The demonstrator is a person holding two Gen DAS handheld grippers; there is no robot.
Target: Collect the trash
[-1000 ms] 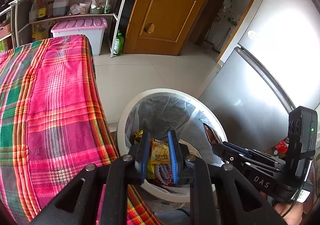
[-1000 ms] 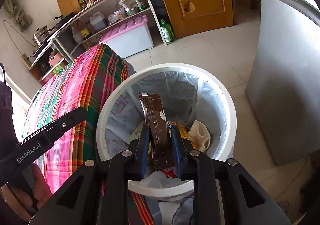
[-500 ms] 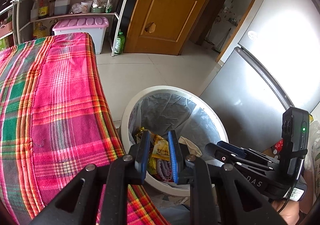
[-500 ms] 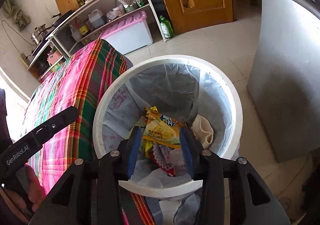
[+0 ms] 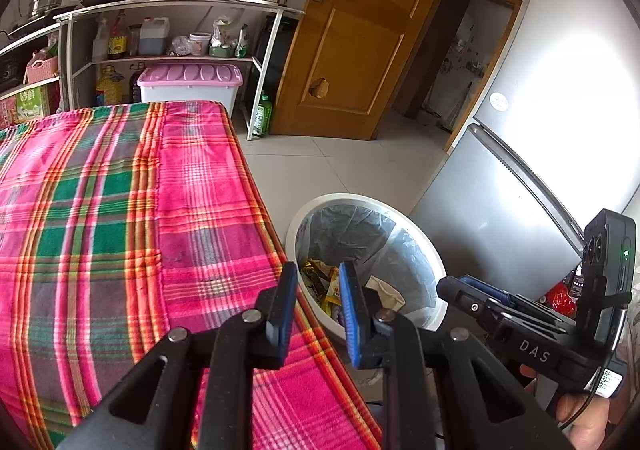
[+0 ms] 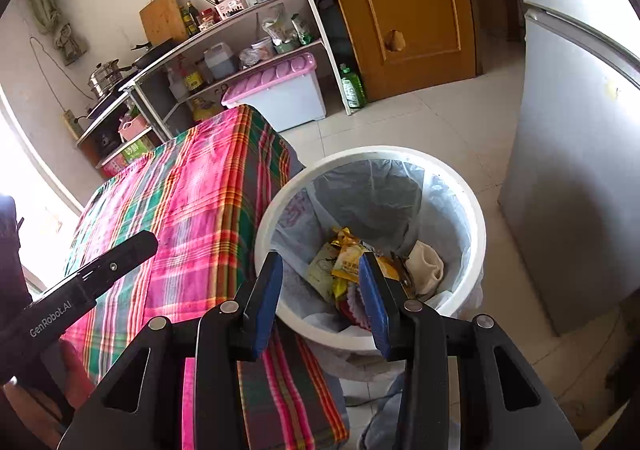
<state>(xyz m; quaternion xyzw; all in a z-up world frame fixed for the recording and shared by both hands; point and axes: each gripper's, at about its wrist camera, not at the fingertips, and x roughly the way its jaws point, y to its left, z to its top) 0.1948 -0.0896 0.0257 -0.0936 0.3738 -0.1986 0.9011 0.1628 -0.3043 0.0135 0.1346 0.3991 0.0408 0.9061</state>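
Observation:
A white trash bin (image 6: 460, 186) with a grey plastic liner stands on the floor by the table's edge; it also shows in the left wrist view (image 5: 434, 256). Yellow snack wrappers (image 6: 348, 264) and a beige crumpled piece (image 6: 428, 266) lie inside it. My right gripper (image 6: 320, 290) is open and empty, just above the bin's near rim. My left gripper (image 5: 318, 298) is open and empty, over the table edge beside the bin. The right gripper's body (image 5: 520, 330) shows at the right of the left wrist view.
The table wears a pink and green plaid cloth (image 5: 120, 230). A silver fridge (image 5: 520, 190) stands right of the bin. A shelf rack (image 5: 180, 30) with bottles and a kettle, a pink-lidded box (image 5: 192, 86) and a wooden door (image 5: 360, 50) stand behind.
The right gripper opened and let go of a brown wrapper, which dropped into the bin. Both grippers then rose and drew back from the bin; the left one shifted over the table.

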